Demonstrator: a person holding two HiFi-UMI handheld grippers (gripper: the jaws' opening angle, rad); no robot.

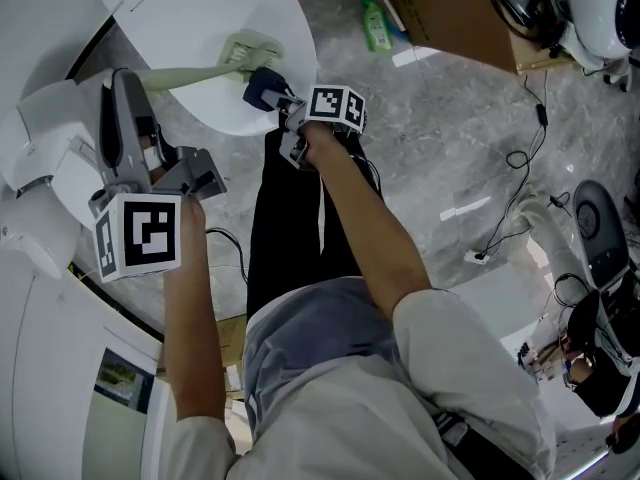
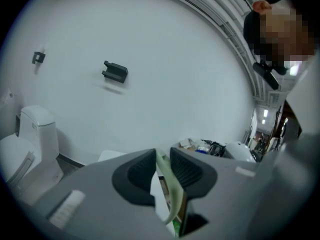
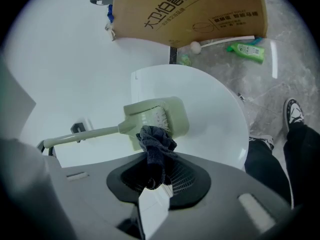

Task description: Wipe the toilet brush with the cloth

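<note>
A pale green plastic toilet brush (image 3: pixel 156 117) hangs over the white oval toilet lid (image 1: pixel 200 8) in the upper left of the head view. The left gripper (image 2: pixel 162 160) pinches its thin handle between closed jaws. The right gripper (image 3: pixel 157 176) clamps a crumpled dark blue cloth (image 3: pixel 155 146), whose free end lies against the bristled head.

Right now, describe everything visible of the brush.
The brush is pale green, plastic-looking: a long thin handle widening into a flat rectangular head with white bristles. It lies roughly level above the white toilet lid. The left tool is shut on the handle's end; the dark cloth, held in the right tool, presses against the head's edge.
</note>
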